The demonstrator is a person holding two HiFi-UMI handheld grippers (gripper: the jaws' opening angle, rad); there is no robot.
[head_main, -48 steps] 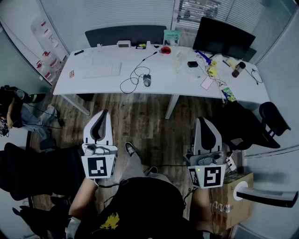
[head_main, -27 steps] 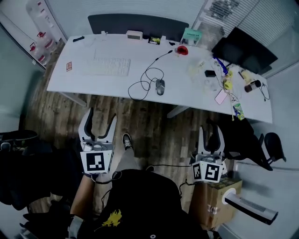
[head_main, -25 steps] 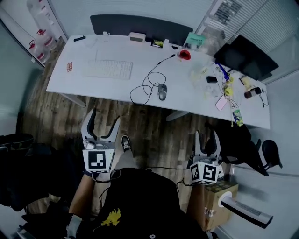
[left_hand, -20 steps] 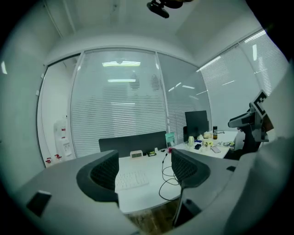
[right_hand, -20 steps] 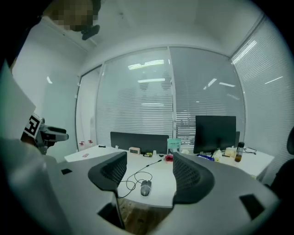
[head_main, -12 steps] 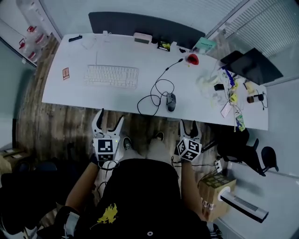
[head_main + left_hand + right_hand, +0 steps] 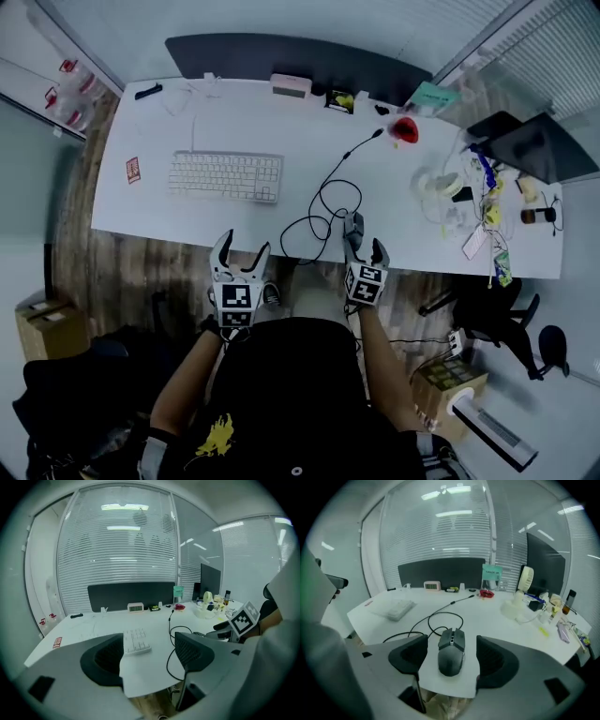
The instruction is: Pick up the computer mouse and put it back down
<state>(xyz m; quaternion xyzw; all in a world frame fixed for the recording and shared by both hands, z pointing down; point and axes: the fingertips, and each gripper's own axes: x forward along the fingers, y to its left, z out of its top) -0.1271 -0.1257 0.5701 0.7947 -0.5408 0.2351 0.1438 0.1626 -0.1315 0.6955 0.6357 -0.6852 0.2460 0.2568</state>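
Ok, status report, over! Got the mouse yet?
Right tool opening, dark grey wired computer mouse between its jaws, untouched. Left tool open, empty. Mouse on white desk, path clear.

The mouse lies near the front edge of the desk, with bare white top on both flanks. The right gripper, jaws opening, straddles it with a gap on either side. Its cable loops just behind and to the left, the nearest snag. The keyboard and the right-hand clutter stand well apart, leaving the front approach open.
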